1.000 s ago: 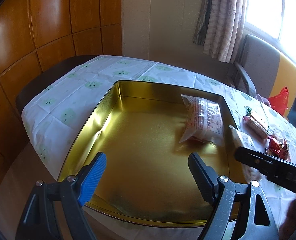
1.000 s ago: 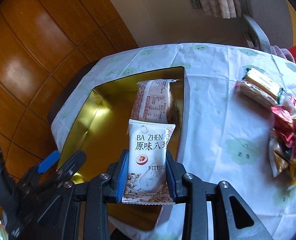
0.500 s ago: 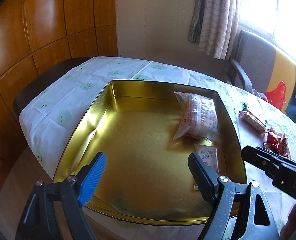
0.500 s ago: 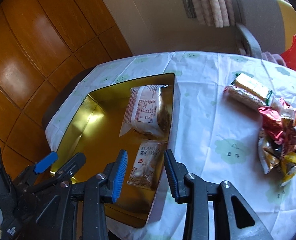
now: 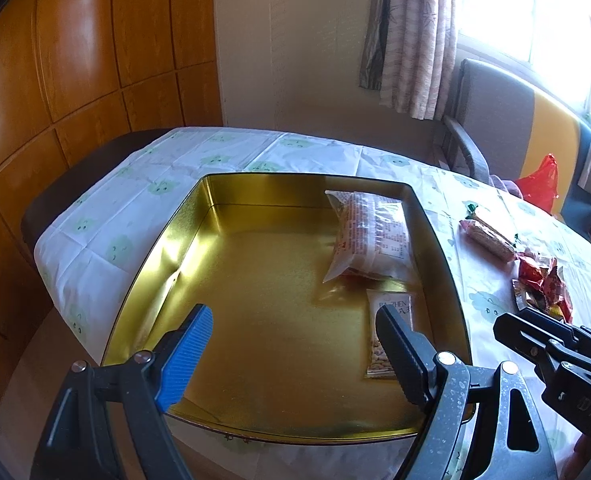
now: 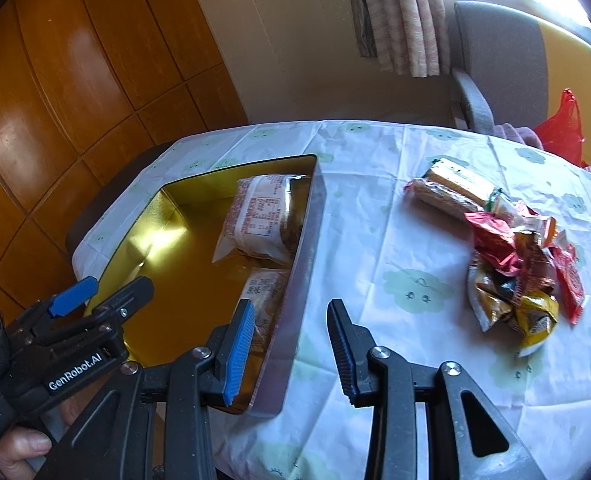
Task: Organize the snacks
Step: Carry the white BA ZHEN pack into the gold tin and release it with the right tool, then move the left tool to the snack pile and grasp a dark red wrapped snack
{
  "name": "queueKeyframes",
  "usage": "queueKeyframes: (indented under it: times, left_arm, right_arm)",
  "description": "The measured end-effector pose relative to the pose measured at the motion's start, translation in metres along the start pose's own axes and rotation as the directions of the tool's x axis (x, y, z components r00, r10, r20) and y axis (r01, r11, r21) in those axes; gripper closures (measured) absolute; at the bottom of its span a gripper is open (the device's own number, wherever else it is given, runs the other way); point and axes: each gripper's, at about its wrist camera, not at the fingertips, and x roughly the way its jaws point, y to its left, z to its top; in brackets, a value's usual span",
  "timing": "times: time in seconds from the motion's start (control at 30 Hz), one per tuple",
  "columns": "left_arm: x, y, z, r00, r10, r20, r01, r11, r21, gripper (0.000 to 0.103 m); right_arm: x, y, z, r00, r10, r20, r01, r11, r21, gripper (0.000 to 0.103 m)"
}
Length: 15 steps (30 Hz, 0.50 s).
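On the counter (image 6: 359, 248), the gold tin (image 5: 439, 240) holds two packets against its 3 o'clock wall: a big packet (image 5: 371, 240) and a small one (image 5: 391, 320). Both claws, left (image 5: 291, 344) and right (image 6: 291, 344), stand apart and empty. The snack pile (image 6: 523, 264) lies at 2 o'clock; grabbing into that crinkly heap could drag neighbours off.

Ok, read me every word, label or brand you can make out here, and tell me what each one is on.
"GenRobot.AI": left gripper, on its body.
"DAS": right gripper, on its body, cut off at the picture's edge.
"BA ZHEN": small snack packet in the gold tin; its Chinese characters are too blurred.
Large snack bag: printed table too small to read.
Loose snack pile: wrappers unreadable.
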Motion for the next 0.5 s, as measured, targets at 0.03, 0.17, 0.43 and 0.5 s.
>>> queueKeyframes:
  times: [0.03, 0.17, 0.43, 0.5]
  left_arm:
    - [0.000, -0.001, 0.000, 1.000, -0.004, 0.000, 0.004, 1.000, 0.003, 0.019]
    - [-0.001, -0.006, -0.002, 1.000, -0.012, -0.001, 0.012, 1.000, 0.016, 0.019]
    - [-0.003, -0.014, -0.005, 0.999, -0.032, -0.003, 0.032, 0.999, 0.043, 0.019]
    - [-0.003, -0.016, -0.005, 0.999, -0.037, -0.003, 0.037, 0.998, 0.048, 0.019]
  right_arm:
    - [-0.001, -0.002, -0.001, 1.000, -0.005, 0.002, 0.005, 1.000, 0.005, 0.064]
    - [-0.004, -0.009, -0.004, 1.000, -0.019, 0.007, 0.018, 1.000, 0.024, 0.065]
    - [-0.010, -0.019, -0.010, 0.999, -0.041, 0.012, 0.040, 0.998, 0.050, 0.065]
    - [-0.011, -0.020, -0.011, 0.999, -0.049, 0.014, 0.048, 0.998, 0.049, 0.065]
